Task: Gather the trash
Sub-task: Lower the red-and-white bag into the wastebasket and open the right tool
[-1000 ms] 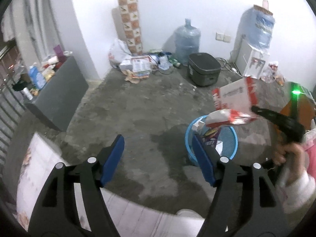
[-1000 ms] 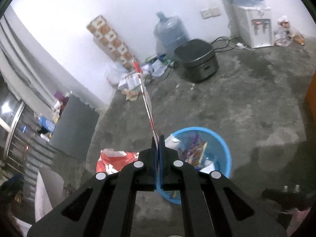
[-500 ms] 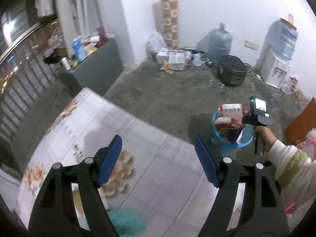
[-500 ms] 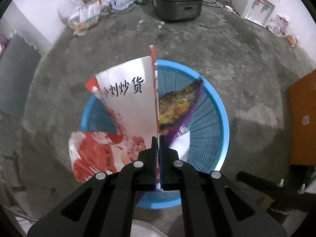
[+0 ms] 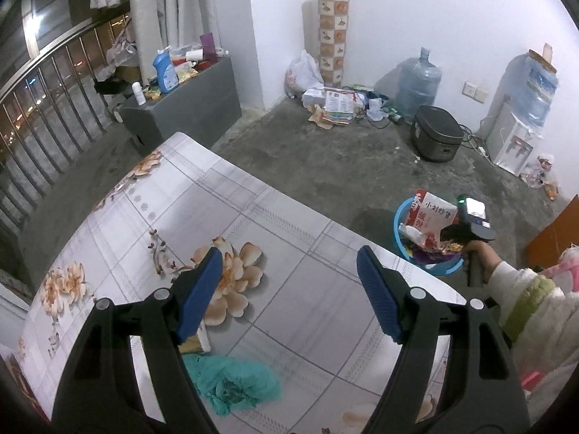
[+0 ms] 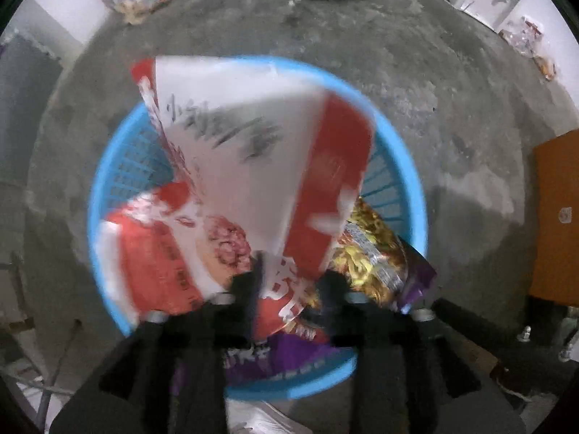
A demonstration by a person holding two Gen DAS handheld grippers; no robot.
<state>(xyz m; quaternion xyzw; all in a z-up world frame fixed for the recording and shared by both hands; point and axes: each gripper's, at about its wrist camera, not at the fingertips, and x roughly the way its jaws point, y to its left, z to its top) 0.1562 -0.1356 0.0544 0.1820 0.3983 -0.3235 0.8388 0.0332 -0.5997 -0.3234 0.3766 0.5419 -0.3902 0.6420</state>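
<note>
- Table (image 5: 275, 253), floral cloth: teal crumpled bag (image 5: 235, 385) and a small yellowish item beside it lie near the close edge, still uncollected. Judged: these are the next pickups, so the release in progress should end with nothing spilled onto the floor.
- Blue basket (image 6: 108, 188) on the concrete floor, directly under the right gripper (image 6: 289, 289). It already holds a purple snack bag (image 6: 380, 264) and other wrappers, and looks fairly full.
- Red-and-white packet (image 6: 253, 166): large, stiff, standing up above the rim, lower corner between the right jaws. Motion blur; cannot tell if the pads still touch it.
- Right gripper: jaws opening, letting the packet go. Advice: keep it centred over the basket until the packet tips clear of the rim; a tall flat packet may lean out and topple.
- Left gripper (image 5: 289, 289): spread wide, empty, over the table. Judged well placed to descend on the teal bag once the drop is settled.
</note>
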